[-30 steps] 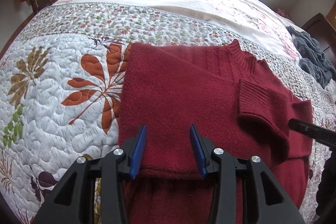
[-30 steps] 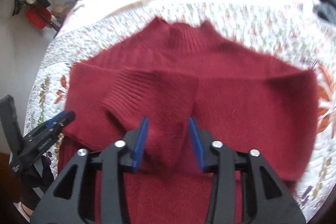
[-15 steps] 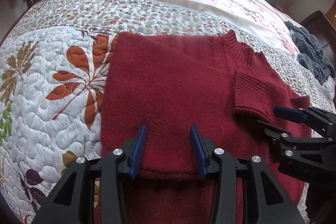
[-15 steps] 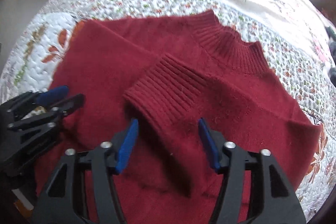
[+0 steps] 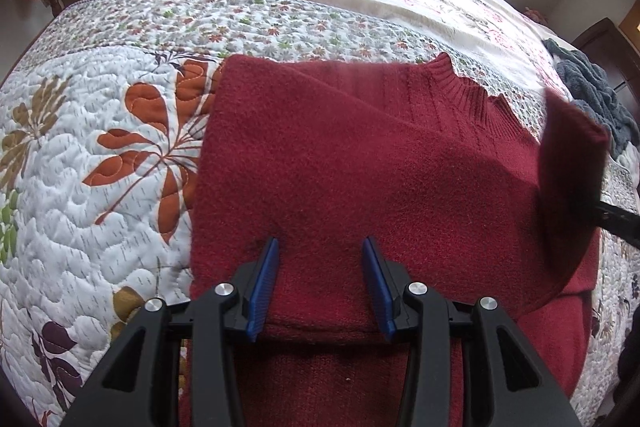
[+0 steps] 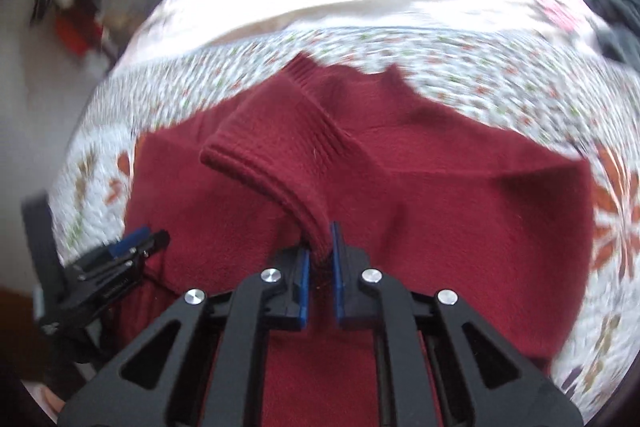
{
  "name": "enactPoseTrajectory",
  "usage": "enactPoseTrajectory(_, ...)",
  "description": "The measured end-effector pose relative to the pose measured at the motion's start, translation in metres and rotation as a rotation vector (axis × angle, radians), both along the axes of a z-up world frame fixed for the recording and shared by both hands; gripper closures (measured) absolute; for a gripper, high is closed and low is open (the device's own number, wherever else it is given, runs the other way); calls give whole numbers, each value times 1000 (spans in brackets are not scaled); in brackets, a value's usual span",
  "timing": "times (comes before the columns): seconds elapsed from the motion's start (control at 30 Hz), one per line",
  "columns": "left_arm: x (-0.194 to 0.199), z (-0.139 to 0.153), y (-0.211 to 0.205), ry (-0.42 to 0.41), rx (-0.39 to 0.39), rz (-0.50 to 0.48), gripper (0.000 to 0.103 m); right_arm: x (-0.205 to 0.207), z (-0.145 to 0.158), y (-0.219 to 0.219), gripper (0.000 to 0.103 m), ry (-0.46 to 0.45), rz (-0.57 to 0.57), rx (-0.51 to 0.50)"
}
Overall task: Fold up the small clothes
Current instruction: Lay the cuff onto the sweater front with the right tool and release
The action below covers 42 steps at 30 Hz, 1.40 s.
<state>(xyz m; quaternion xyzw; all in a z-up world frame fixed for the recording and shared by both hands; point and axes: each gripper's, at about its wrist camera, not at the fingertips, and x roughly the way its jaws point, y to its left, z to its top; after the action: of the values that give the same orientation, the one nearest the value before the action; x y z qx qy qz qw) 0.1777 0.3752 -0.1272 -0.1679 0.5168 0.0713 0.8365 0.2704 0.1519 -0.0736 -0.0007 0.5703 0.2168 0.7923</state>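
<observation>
Red sweater [image 5: 360,167] | step: sleeve fold | right gripper [image 6: 319,259] jaws clamp cuff [image 6: 256,163], lifted | left gripper [image 5: 320,283] jaws open at 6 o'clock hem | next: lay sleeve across body

Two wrist fisheyes, close above the bed, facing its head, sharing the red sweater [image 5: 360,163].

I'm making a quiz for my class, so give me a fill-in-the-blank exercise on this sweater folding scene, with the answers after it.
1. The right claw is shut on the sweater's ribbed ______.
2. The left claw is ______, its blue pads apart above the sweater.
3. The sweater's colour is dark ______.
4. The sweater lies on a floral ______ spread over the bed.

Missing words: cuff; open; red; quilt
</observation>
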Motion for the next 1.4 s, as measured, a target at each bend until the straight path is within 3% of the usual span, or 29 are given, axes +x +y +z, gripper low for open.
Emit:
enactPoseTrajectory(0.2,1,-1,-3,-1,23,2,59,-5,-17,-74,93,62,-140,83)
enactPoseTrajectory(0.4,4,0,-6,8,43,-3,58,-19,-48,-119,72,149,-219,114)
enactPoseTrajectory(0.43,4,1,-6,10,42,-4,58,-21,-51,-127,65,158,-245,138)
enactPoseTrajectory(0.5,3,5,-5,12,41,-2,58,-21,-53,-150,60,185,-314,230)
enactPoseTrajectory(0.63,-3,22,-10,-33,16,3,58,-10,-57,-171,60,227,-368,326)
enactPoseTrajectory(0.77,-1,27,-25,-50,24,-42,58,5,-69,-166,62,279,-367,317)
enactPoseTrajectory(0.8,1,26,-28,-45,26,-51,58,8,-71,-163,71,281,-364,310)
enactPoseTrajectory(0.83,3,23,-30,-36,33,-59,58,13,-70,-157,88,277,-344,296)
enactPoseTrajectory(0.87,4,20,-32,-28,39,-62,58,16,-66,-152,93,271,-325,282)
enactPoseTrajectory(1.07,4,5,-25,-14,0,-33,58,11,-2,-124,94,42,-136,273)
enactPoseTrajectory(1.13,4,4,-26,-17,3,-34,58,7,4,-124,94,10,-108,235)
enactPoseTrajectory(1.2,4,3,-27,-16,10,-36,57,7,-6,-130,94,10,-126,163)
enactPoseTrajectory(1.33,6,1,-29,-8,19,-37,57,13,-50,-150,94,119,-205,56)
enactPoseTrajectory(1.4,8,0,-31,-1,27,-41,56,10,-64,-154,94,142,-219,47)
